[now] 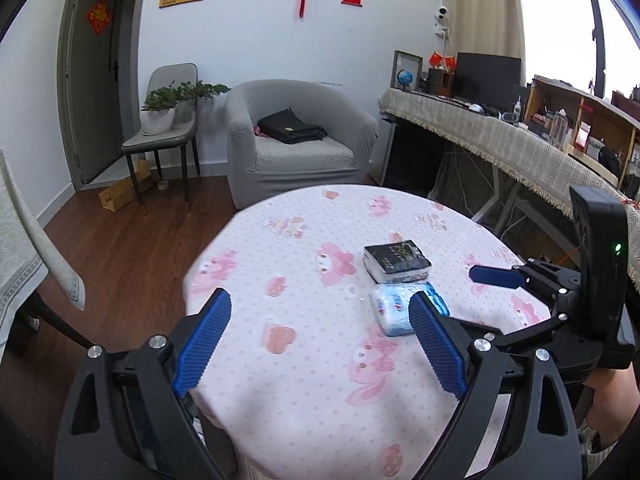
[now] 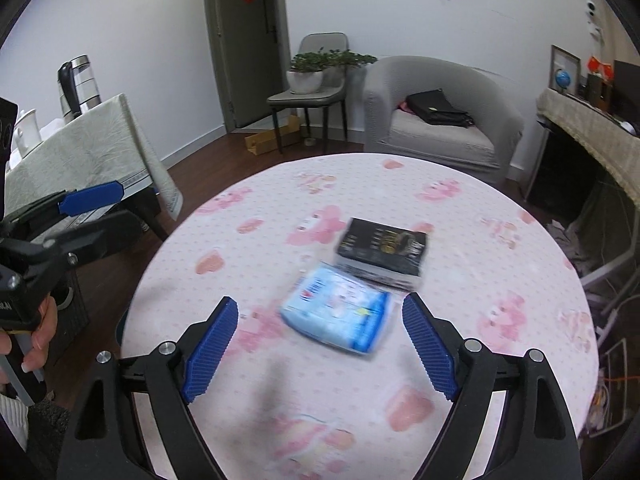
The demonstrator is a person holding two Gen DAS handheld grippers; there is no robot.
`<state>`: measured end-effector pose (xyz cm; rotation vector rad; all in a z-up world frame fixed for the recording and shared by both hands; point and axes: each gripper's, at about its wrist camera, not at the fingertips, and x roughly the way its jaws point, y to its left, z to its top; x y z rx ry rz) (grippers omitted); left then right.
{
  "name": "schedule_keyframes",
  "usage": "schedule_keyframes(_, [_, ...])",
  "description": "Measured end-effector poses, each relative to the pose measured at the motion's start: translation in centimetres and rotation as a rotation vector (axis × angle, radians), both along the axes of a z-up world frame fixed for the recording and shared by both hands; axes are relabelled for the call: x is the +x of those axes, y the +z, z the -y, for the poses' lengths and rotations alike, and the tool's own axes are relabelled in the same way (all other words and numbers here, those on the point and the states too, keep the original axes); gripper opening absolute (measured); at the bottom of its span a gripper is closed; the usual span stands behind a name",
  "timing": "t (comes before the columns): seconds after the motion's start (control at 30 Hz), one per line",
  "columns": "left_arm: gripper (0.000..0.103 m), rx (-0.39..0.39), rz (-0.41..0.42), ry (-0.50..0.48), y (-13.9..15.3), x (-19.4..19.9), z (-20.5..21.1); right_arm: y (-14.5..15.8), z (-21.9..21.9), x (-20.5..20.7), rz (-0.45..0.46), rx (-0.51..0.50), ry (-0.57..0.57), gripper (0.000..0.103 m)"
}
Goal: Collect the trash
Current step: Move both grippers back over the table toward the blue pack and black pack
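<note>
A round table with a pink-patterned cloth (image 1: 304,360) (image 2: 460,200) bears a black box (image 1: 398,260) (image 2: 382,252) and, touching its near side, a light blue tissue pack (image 1: 390,310) (image 2: 336,312). My left gripper (image 1: 320,300) hovers open over the table's near left part, and its right finger hides one end of the pack. My right gripper (image 2: 320,304) is open too, with the pack lying just beyond and between its fingertips, untouched. Each wrist view catches a blue finger (image 1: 496,276) (image 2: 92,198) of the other gripper at its side. A hand (image 2: 38,336) holds the left gripper's grip.
Behind the table stands a grey armchair (image 1: 296,148) with a black bag (image 2: 436,108) on it. A chair with a potted plant (image 1: 160,114) stands near the door. To the left a cloth-covered table carries a kettle (image 2: 78,84). A long cluttered desk (image 1: 500,136) runs along the right.
</note>
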<state>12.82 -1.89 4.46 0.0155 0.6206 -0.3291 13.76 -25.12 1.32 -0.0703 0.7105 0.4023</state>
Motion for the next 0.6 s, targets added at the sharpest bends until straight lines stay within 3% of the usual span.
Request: schedule_keyframes(0.6, [0.092, 0.075, -0.112, -0.083, -4.4, 2.3, 7.6, -0.2, 7.8, 1.5, 0.005, 0.034, -0.172, 0.088])
